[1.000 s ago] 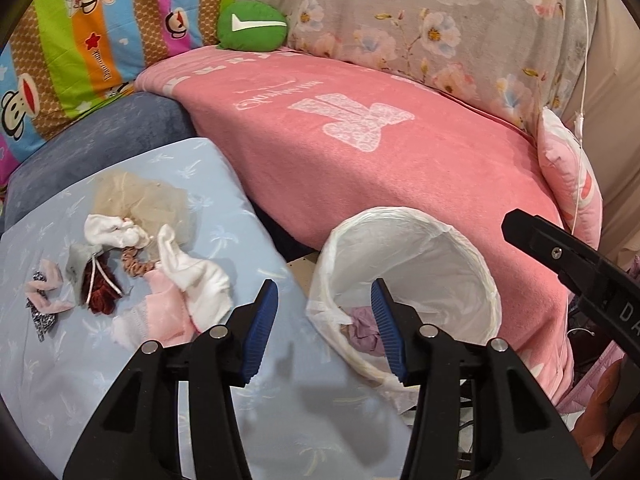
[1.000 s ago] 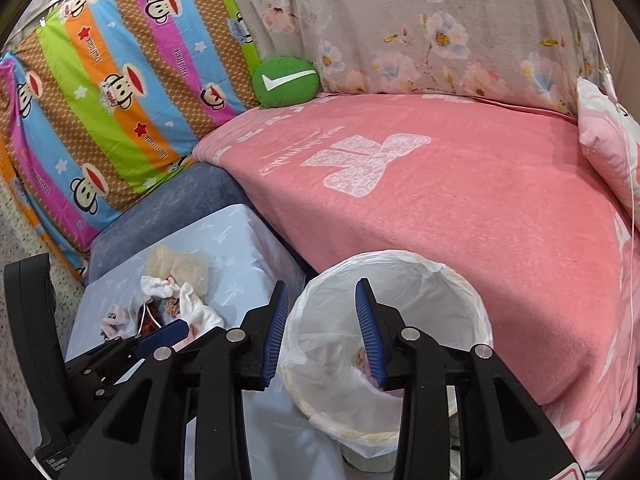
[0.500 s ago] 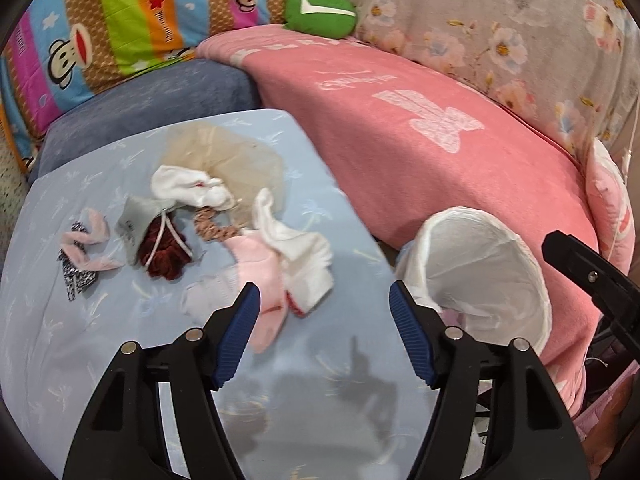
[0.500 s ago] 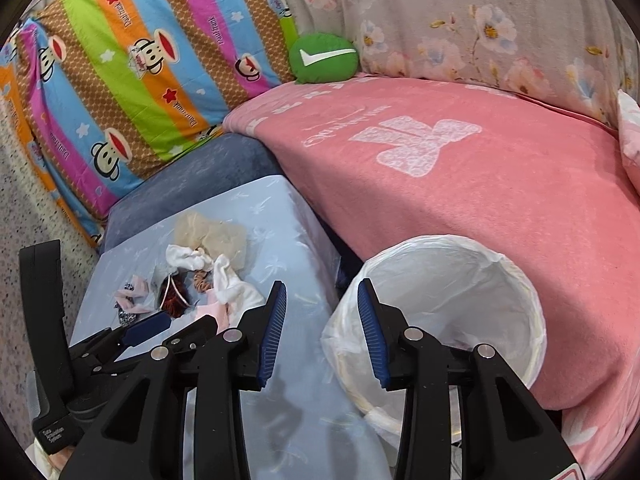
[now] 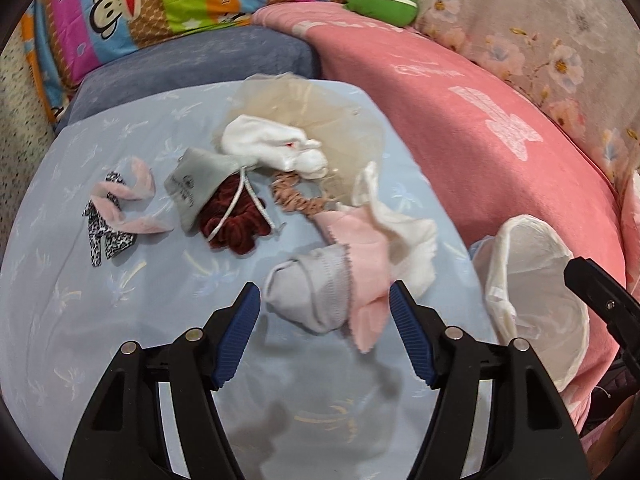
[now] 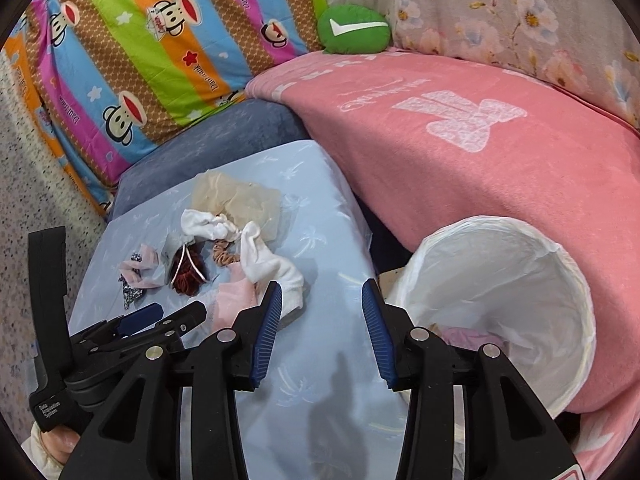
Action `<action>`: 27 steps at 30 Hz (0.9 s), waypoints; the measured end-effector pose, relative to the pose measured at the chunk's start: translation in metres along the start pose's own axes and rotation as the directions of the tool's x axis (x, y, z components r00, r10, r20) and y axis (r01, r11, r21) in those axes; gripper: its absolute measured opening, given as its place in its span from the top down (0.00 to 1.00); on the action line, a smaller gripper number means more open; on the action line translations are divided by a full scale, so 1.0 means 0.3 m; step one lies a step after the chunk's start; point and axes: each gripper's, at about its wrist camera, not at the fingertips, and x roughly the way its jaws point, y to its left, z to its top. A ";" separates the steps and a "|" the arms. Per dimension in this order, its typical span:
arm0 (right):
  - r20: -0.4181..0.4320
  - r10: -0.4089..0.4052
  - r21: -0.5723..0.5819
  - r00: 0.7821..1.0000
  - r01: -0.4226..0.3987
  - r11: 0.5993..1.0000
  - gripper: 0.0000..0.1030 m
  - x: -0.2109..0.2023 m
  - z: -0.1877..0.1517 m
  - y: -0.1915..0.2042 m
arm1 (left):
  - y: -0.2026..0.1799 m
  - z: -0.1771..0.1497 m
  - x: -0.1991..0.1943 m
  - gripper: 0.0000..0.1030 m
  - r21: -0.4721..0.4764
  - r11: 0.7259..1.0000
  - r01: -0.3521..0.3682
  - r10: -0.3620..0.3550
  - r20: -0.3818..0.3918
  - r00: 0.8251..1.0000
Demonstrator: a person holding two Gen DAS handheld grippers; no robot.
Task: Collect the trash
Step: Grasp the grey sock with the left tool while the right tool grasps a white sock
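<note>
- The left gripper point(image 5: 324, 322) hovers low over the table point(image 5: 120, 320), its fingers point(image 5: 410, 340) spread wide and holding nothing.
- Just ahead of those fingers lies a grey sock point(image 5: 308, 292), folded against a pink cloth point(image 5: 366, 276); neither finger touches them.
- A white sock point(image 5: 404, 236) lies crumpled beside the pink cloth, toward the table's right edge.
- Farther back sit a dark red scrunchie point(image 5: 236, 224) with a white cord across it, a grey pouch point(image 5: 196, 184) touching it, and a tan scrunchie point(image 5: 292, 196) just to its right.
- A second white sock point(image 5: 276, 148) rests on a sheer beige net point(image 5: 320, 112) at the far side of the pile.
- To the left, apart from the rest, lie a pale pink strip point(image 5: 128, 208) and a leopard-print piece point(image 5: 104, 236), overlapping.
- The right gripper point(image 6: 322, 332) hangs above the table's near right part, its fingers point(image 6: 268, 328) also well apart and empty.
- The bin point(image 6: 500, 304), lined with a white bag, stands just off the table's right edge, against the pink blanket point(image 6: 480, 140); something pale purple point(image 6: 464, 338) lies inside it, partly hidden by the right finger.
- From the right wrist view the left gripper point(image 6: 140, 320) shows at lower left, low over the pile's near edge.
- Behind everything are a striped monkey-print cushion point(image 6: 140, 48), a green cushion point(image 6: 354, 30) and a floral cover point(image 6: 500, 8).
</note>
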 end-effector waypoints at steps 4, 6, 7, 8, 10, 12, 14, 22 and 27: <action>-0.029 0.010 -0.010 1.000 -0.011 1.000 0.59 0.074 0.002 0.032 | 0.058 -0.003 0.042 0.38 -0.037 0.999 -0.004 0.002 -0.030 1.000; -0.047 0.015 -0.011 0.999 -0.015 1.000 0.59 0.114 0.000 0.042 | 0.080 -0.006 0.060 0.38 -0.056 0.998 0.001 -0.003 -0.044 0.999; -0.055 0.015 -0.012 0.998 -0.016 1.000 0.59 0.133 0.000 0.047 | 0.091 -0.006 0.069 0.38 -0.066 0.998 0.006 -0.010 -0.051 0.999; -0.064 0.014 -0.013 0.998 -0.015 1.000 0.59 0.152 -0.002 0.053 | 0.096 -0.006 0.076 0.38 -0.072 0.997 0.012 -0.016 -0.056 0.998; -0.083 0.011 -0.016 0.996 -0.012 1.000 0.59 0.195 -0.003 0.064 | 0.105 -0.004 0.090 0.38 -0.078 0.997 0.026 -0.031 -0.066 0.997; -0.097 0.009 -0.017 0.995 -0.010 1.000 0.59 0.233 -0.003 0.076 | 0.109 0.000 0.100 0.38 -0.082 0.996 0.046 -0.052 -0.070 0.996; -0.112 0.009 -0.016 0.994 -0.011 1.000 0.59 0.266 -0.004 0.081 | 0.112 0.004 0.109 0.38 -0.086 0.994 0.063 -0.070 -0.073 0.995; -0.180 0.003 -0.013 0.984 -0.005 1.000 0.61 0.409 -0.012 0.089 | 0.116 0.011 0.150 0.50 -0.094 0.987 0.131 -0.140 -0.105 0.985; -0.215 0.024 -0.016 0.976 -0.028 0.999 0.80 0.457 -0.026 0.109 | 0.118 0.010 0.143 0.66 -0.086 0.982 0.169 -0.178 -0.101 0.979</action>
